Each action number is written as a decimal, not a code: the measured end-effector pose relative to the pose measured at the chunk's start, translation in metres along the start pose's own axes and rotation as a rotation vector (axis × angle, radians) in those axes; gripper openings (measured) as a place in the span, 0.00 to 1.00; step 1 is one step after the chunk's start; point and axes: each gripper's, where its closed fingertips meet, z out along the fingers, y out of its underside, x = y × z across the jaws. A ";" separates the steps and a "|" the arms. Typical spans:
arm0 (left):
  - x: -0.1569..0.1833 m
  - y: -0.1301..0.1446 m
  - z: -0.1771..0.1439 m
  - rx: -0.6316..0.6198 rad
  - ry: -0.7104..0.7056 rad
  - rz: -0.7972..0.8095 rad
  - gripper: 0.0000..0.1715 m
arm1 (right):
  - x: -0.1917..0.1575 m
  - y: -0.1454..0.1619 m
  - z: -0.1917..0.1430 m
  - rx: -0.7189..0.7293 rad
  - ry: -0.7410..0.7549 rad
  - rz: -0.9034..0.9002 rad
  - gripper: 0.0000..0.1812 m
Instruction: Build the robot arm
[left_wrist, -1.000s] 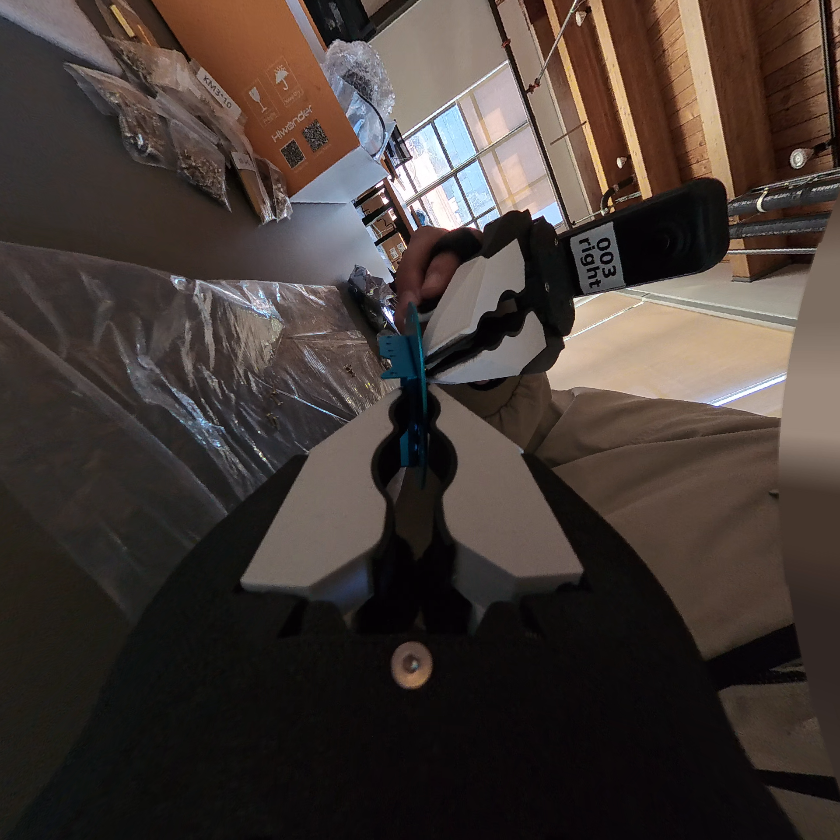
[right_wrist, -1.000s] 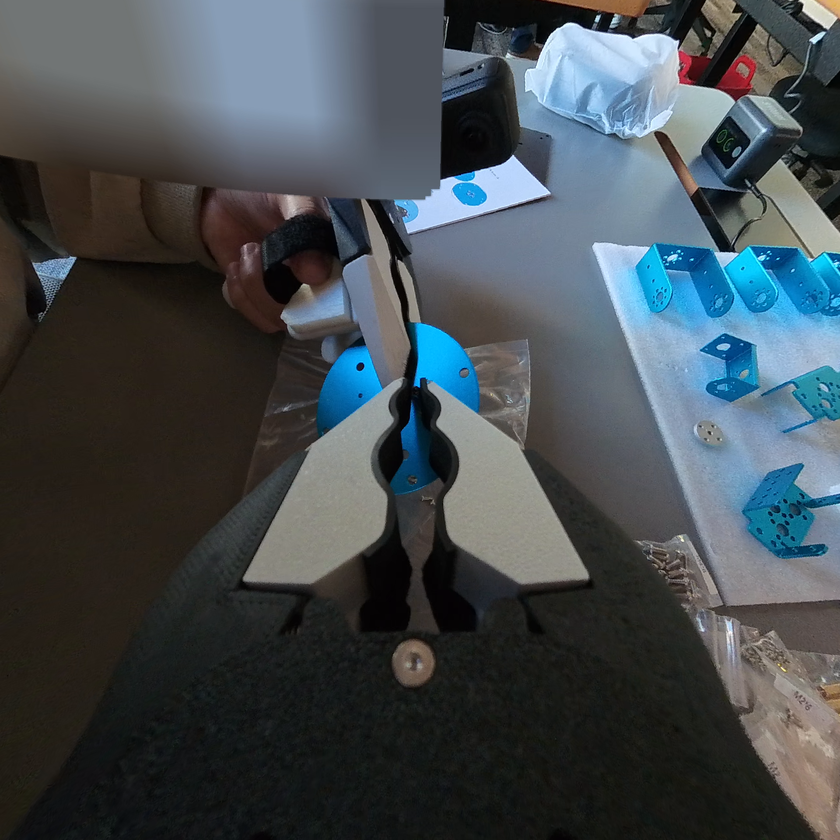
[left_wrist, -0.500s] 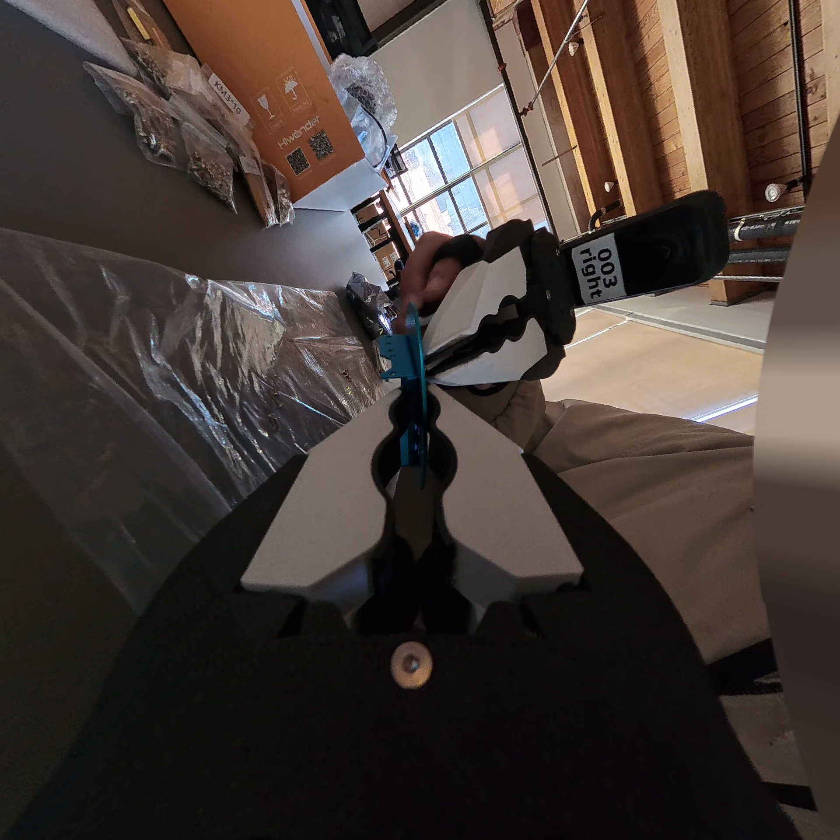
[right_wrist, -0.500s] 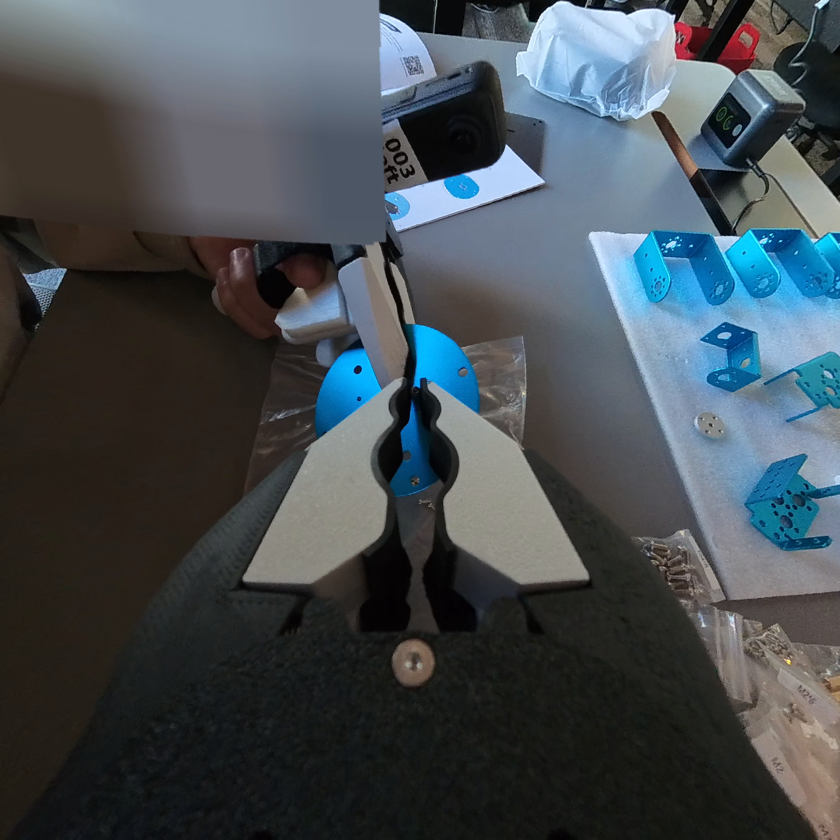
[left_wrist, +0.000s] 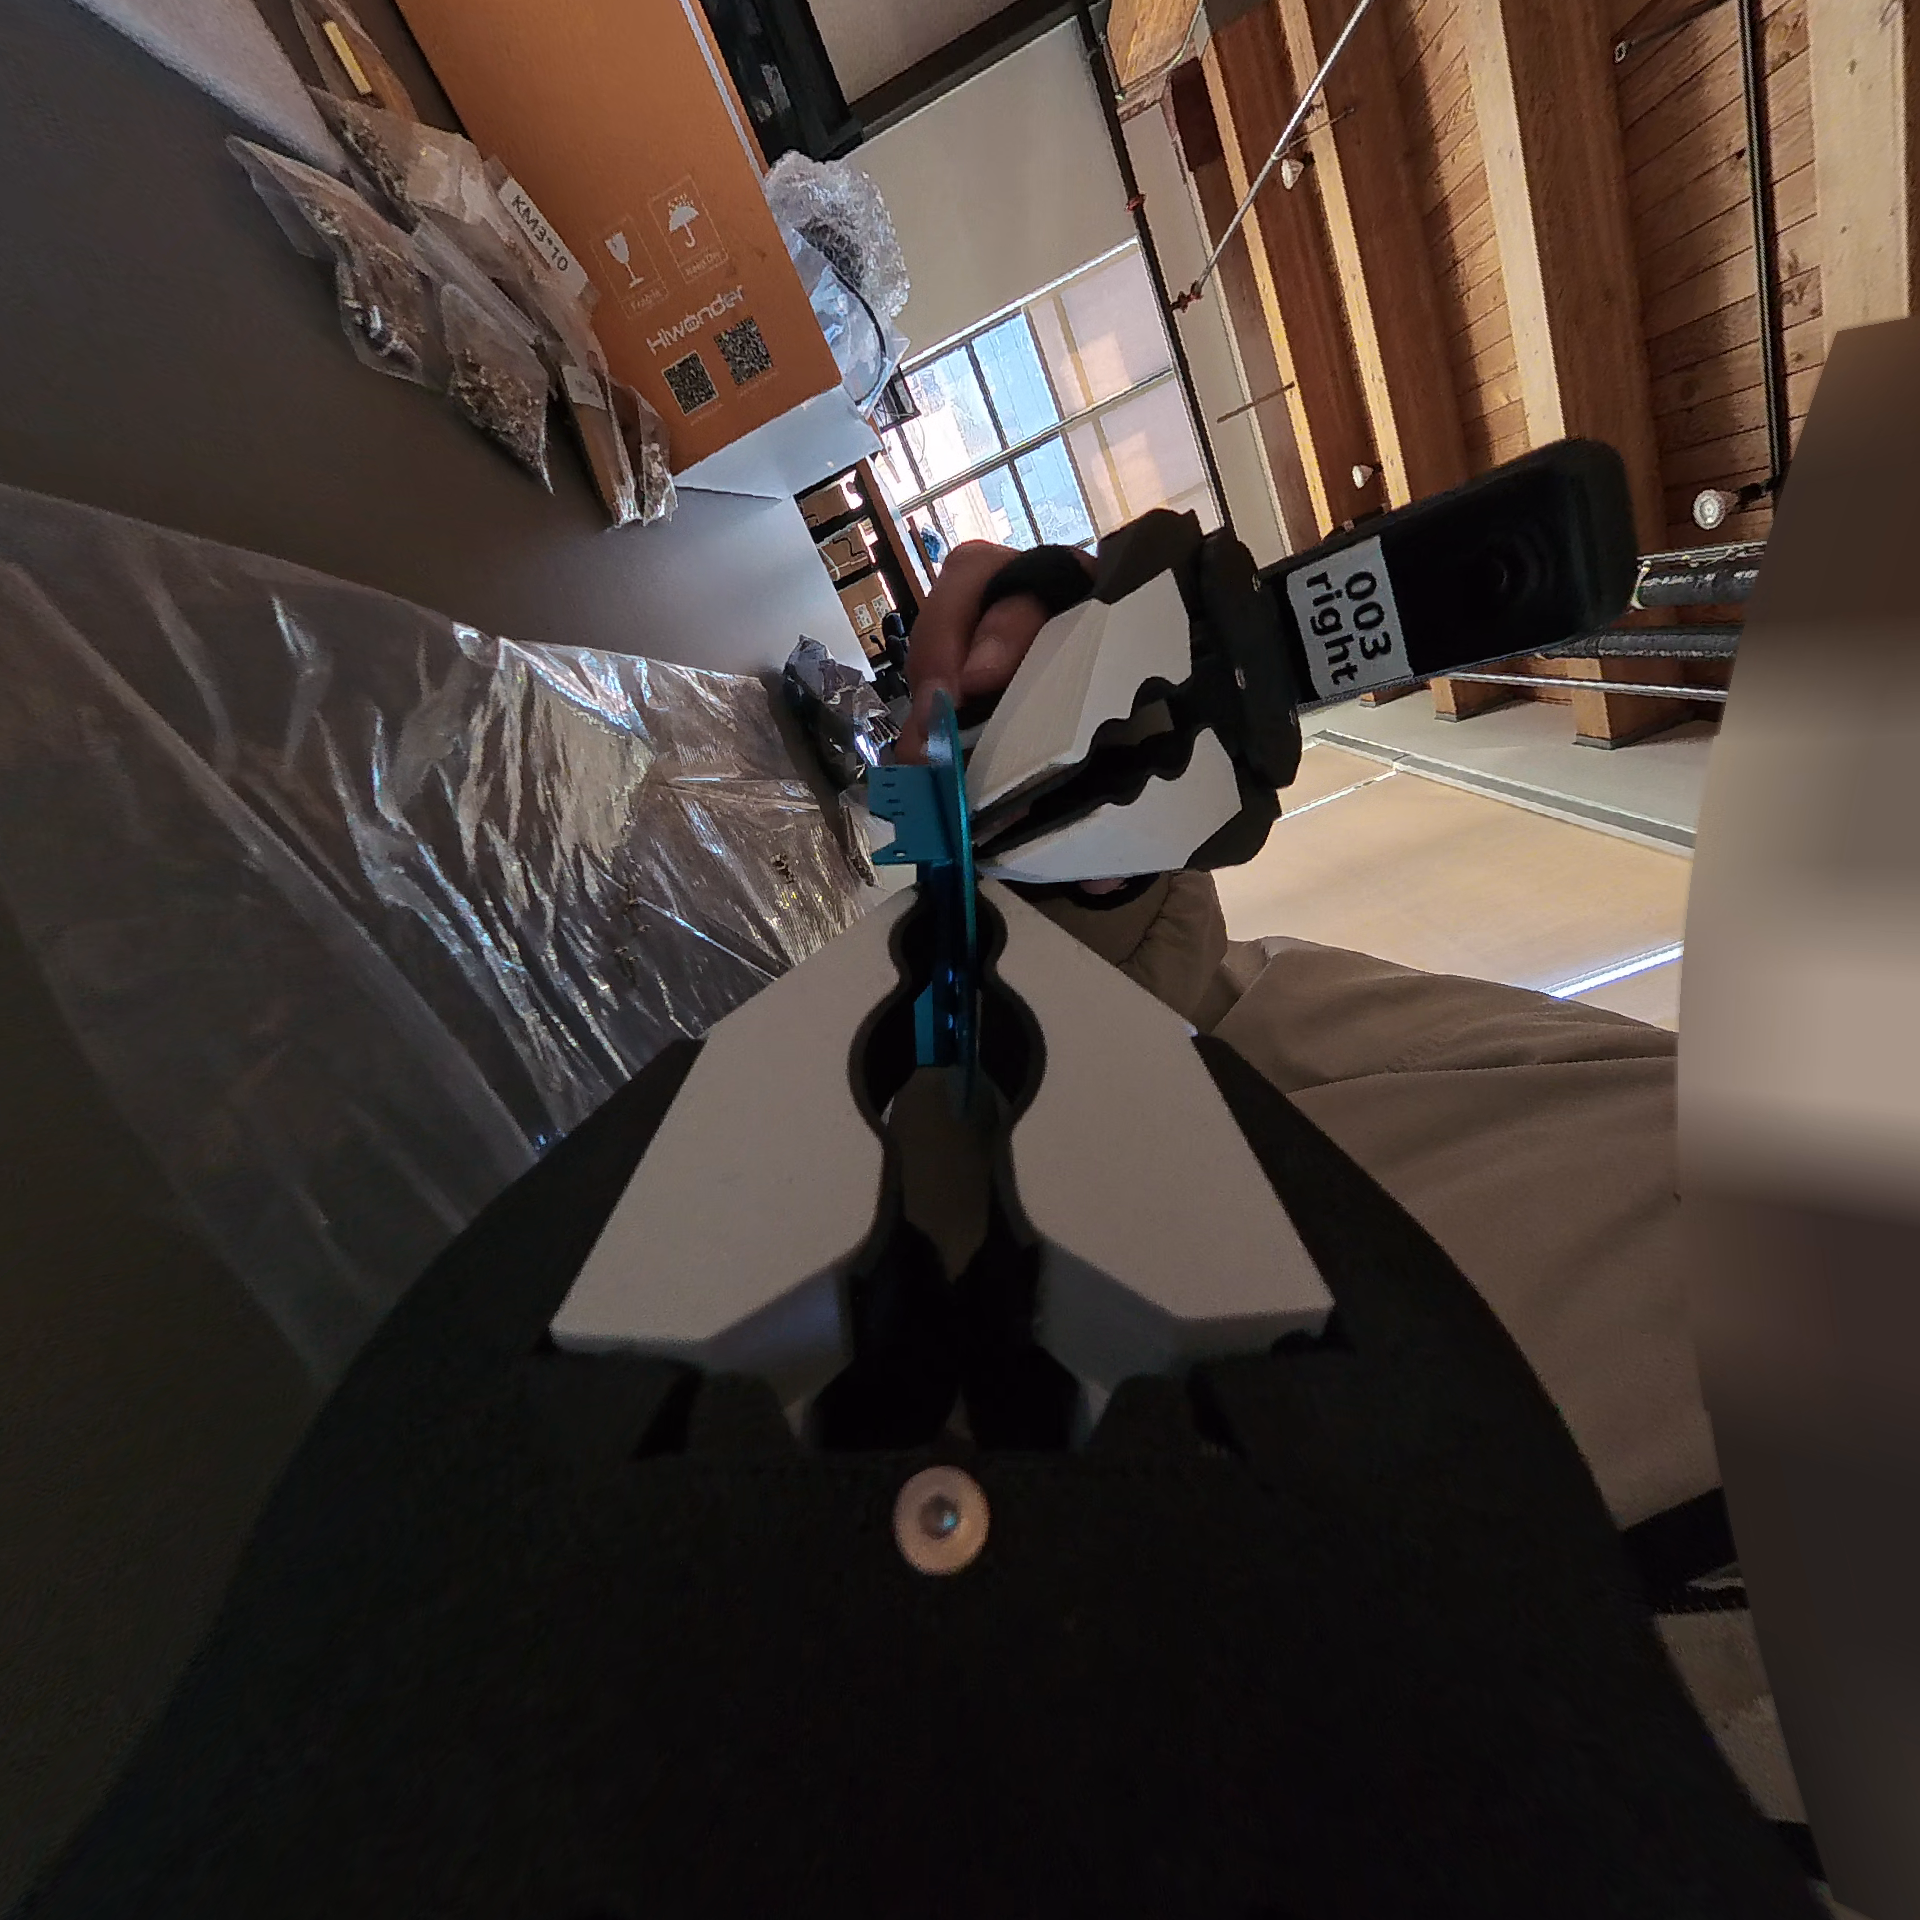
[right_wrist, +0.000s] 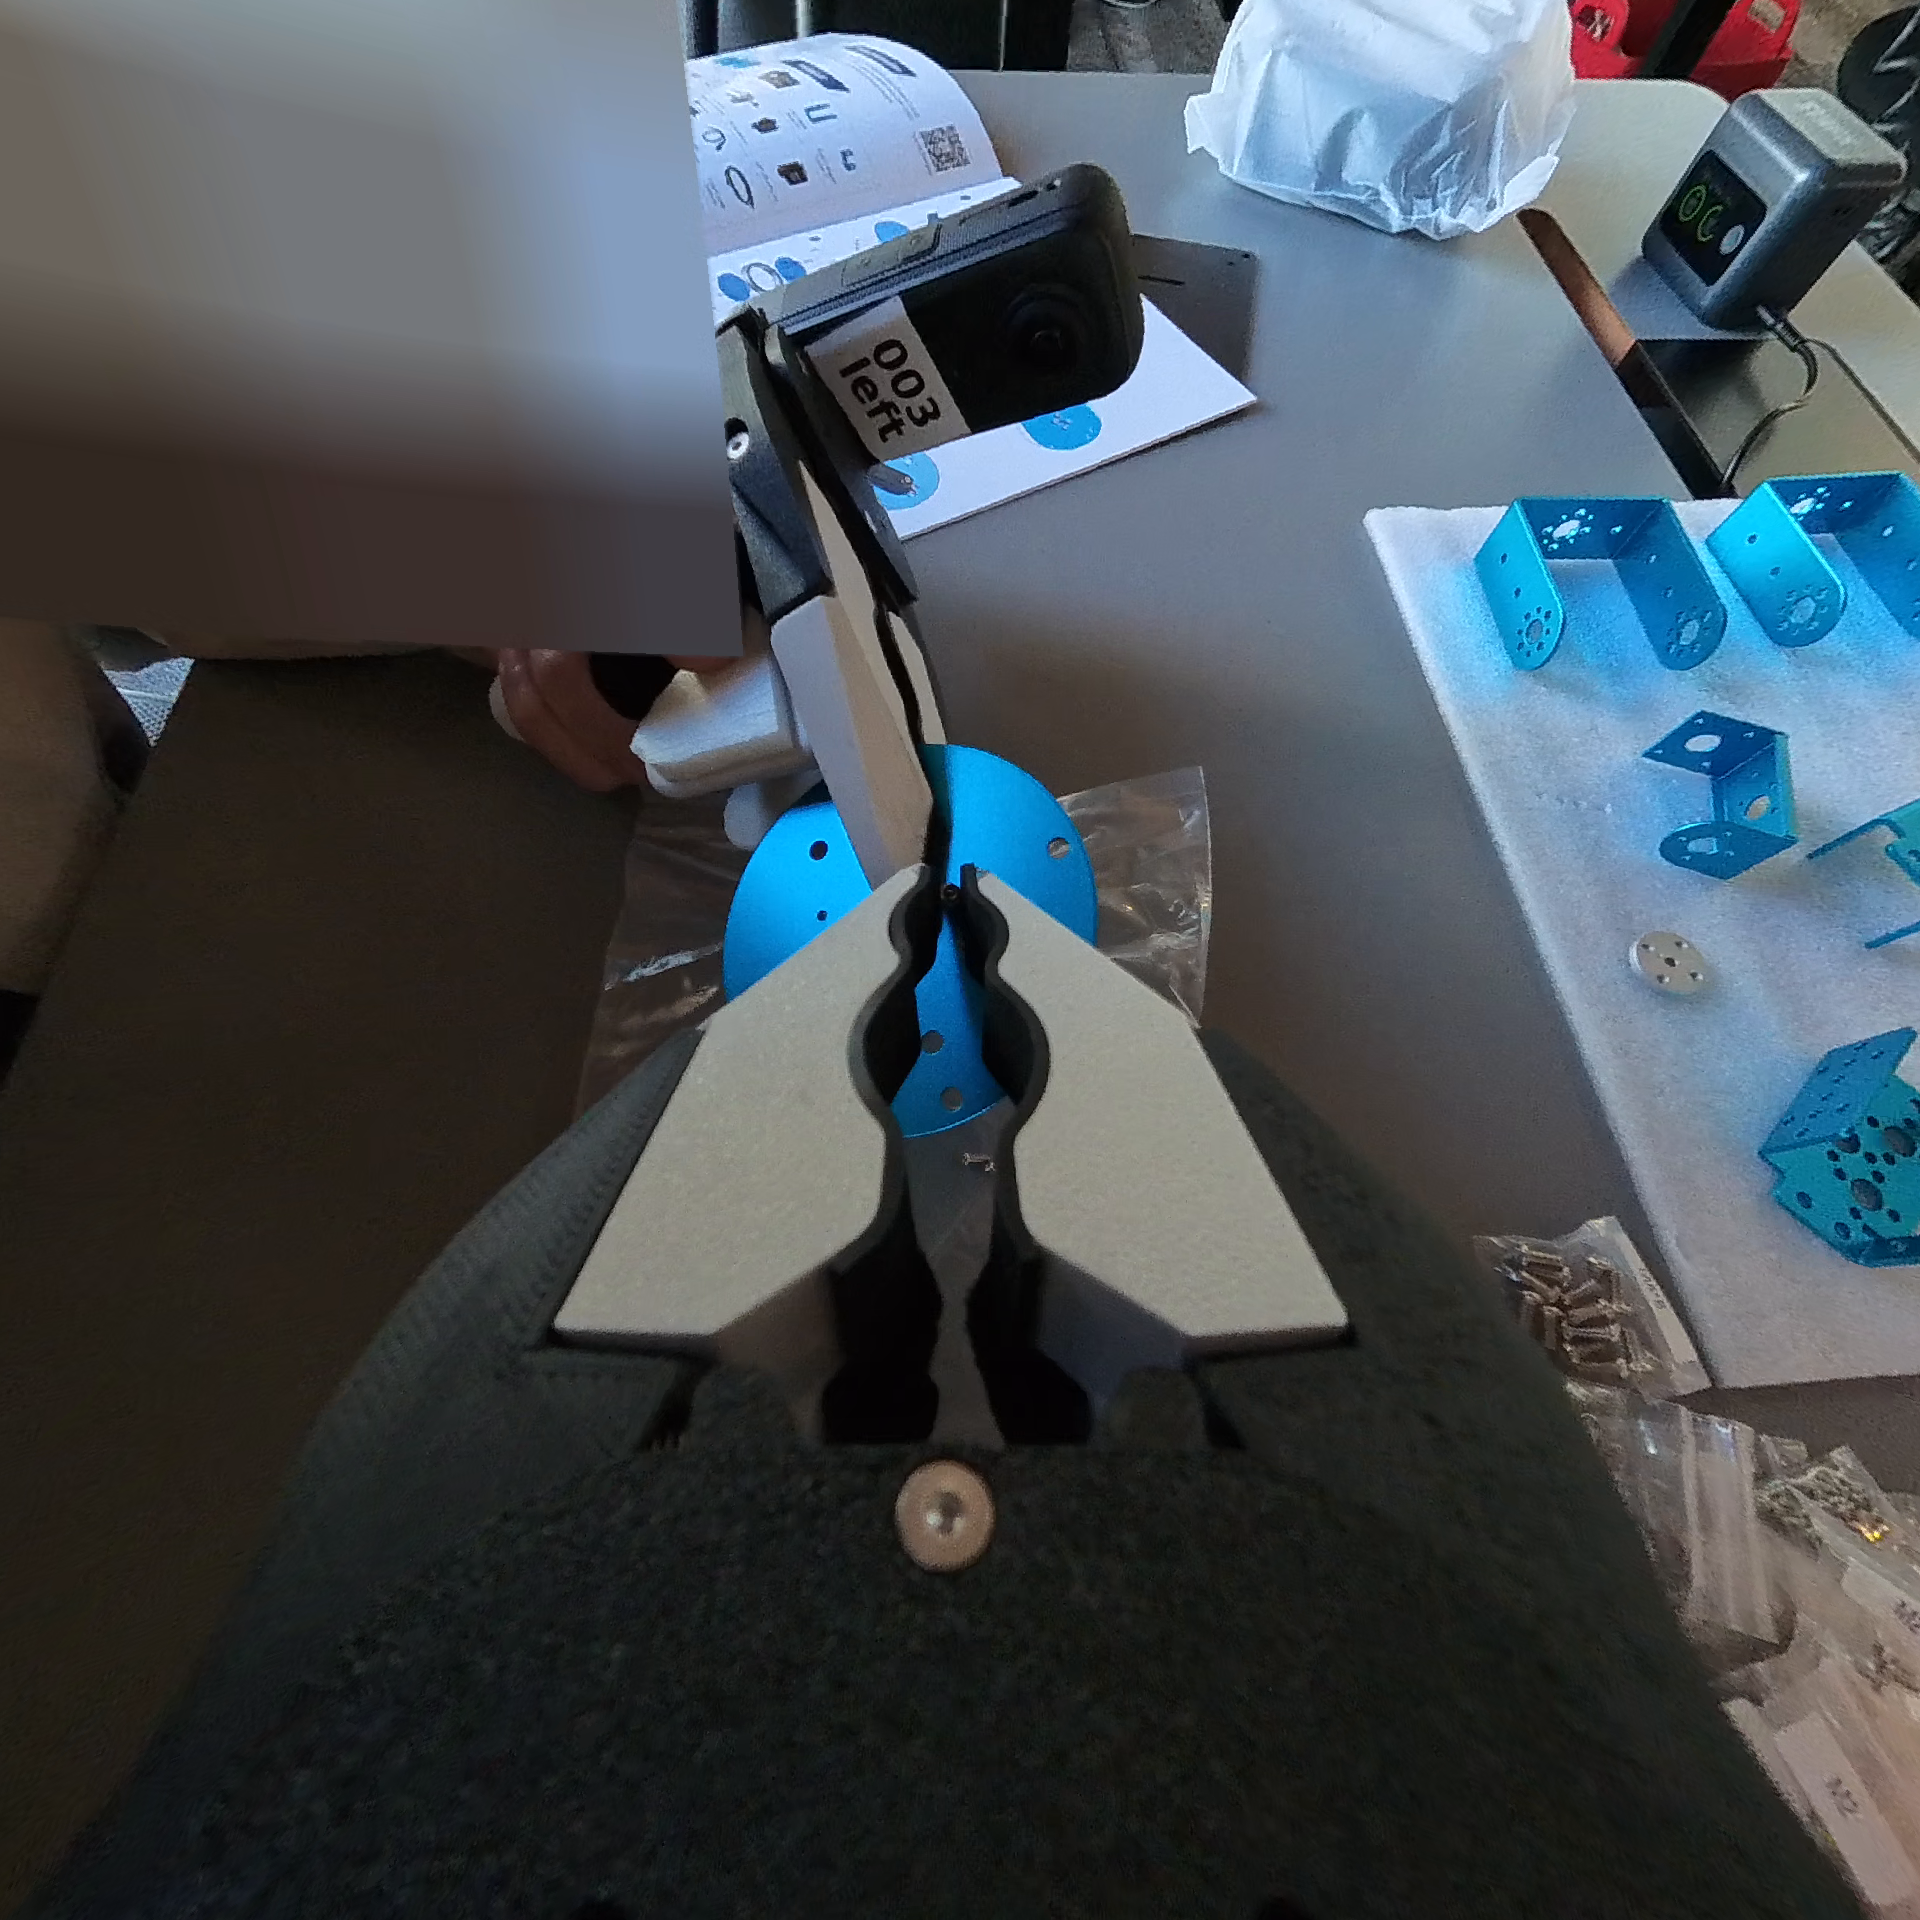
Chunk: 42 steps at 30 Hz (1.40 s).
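We hold one round blue anodised metal disc (right_wrist: 1023, 821) edge-on above a clear plastic bag (right_wrist: 1138, 831) on the grey counter (right_wrist: 1351, 436), and we place everything else by that disc.

To its left in the right wrist view, the left gripper (left_wrist: 951, 914) comes in from the far side; its jaws are closed onto the disc's rim, with a small blue perforated bracket (left_wrist: 907, 816) standing off the disc face just beyond them. A person's hand (right_wrist: 566, 717) grips it.

At the disc itself, the right gripper (right_wrist: 948, 883) has its jaws nearly closed, pinching what looks like a small dark screw at the tips against the disc face; we cannot be sure of that.

We judge the disc stiff, light and smooth, so it may slip or twist in a rim pinch; a flat hold across both faces near the edge, clear of the holes, seems safest.

To the right of the disc lie a white foam sheet (right_wrist: 1558, 935) with more blue brackets (right_wrist: 1600, 582), and bagged screws (right_wrist: 1579, 1320).

Writing shows on each gripper's white camera sticker (right_wrist: 894, 400), on the printed instruction sheet (right_wrist: 831, 114) behind the disc, and on an orange cardboard box (left_wrist: 623, 239) with handling symbols; we leave it unread.
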 end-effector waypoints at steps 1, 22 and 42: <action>0.000 0.000 0.000 0.001 0.000 -0.002 0.01 | 0.000 0.000 0.000 0.001 -0.002 0.003 0.01; -0.001 -0.002 -0.002 0.015 0.012 -0.038 0.01 | 0.003 -0.001 0.003 0.006 -0.008 0.023 0.01; -0.001 -0.003 -0.003 0.017 0.013 -0.038 0.01 | 0.010 -0.015 -0.012 0.109 -0.018 0.078 0.07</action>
